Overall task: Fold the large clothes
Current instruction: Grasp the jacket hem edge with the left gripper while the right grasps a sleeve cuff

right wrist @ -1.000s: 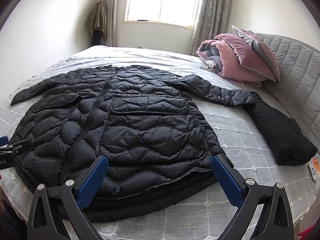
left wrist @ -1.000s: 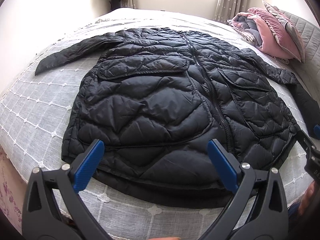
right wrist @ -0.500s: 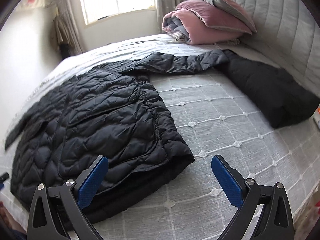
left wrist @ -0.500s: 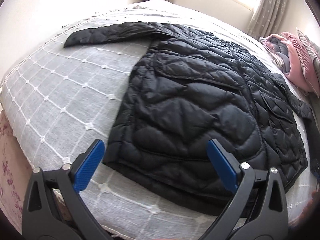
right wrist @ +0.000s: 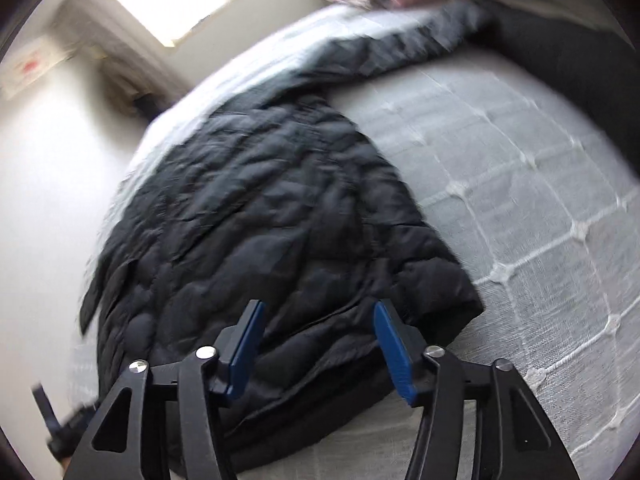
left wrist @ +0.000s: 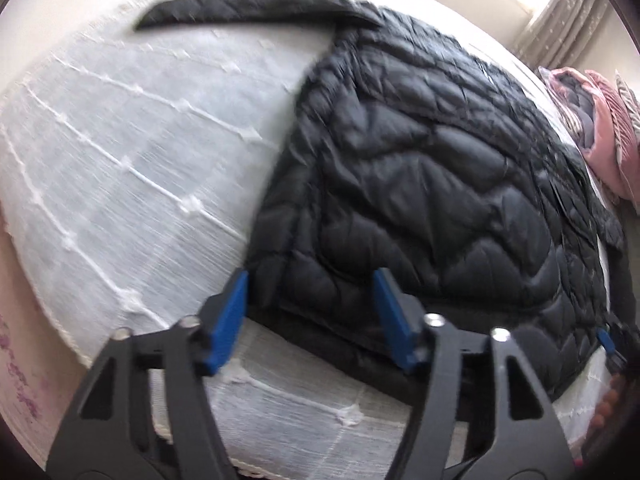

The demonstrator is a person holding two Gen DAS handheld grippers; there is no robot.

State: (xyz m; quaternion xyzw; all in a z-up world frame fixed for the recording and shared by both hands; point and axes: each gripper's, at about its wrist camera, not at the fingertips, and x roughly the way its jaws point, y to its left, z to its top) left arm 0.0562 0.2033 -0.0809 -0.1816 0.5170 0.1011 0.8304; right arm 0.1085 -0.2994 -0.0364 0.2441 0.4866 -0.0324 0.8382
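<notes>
Both grippers have dropped closer to the jacket's hem corners, their jaws just narrowing from full spread.

Left gripper [left wrist: 310,312] sits at the hem's left corner and right gripper [right wrist: 316,346] at the right corner, each with its blue pads partly closed around the edge; whether the pads yet press the fabric cannot be told through the blur. Black quilted jacket [left wrist: 420,168] lies flat on the bed [left wrist: 120,152], sleeves spread outward. Pink bedding [left wrist: 612,136] is piled near the headboard, well apart, and a dark bundle [right wrist: 560,56] lies beside the right sleeve.
</notes>
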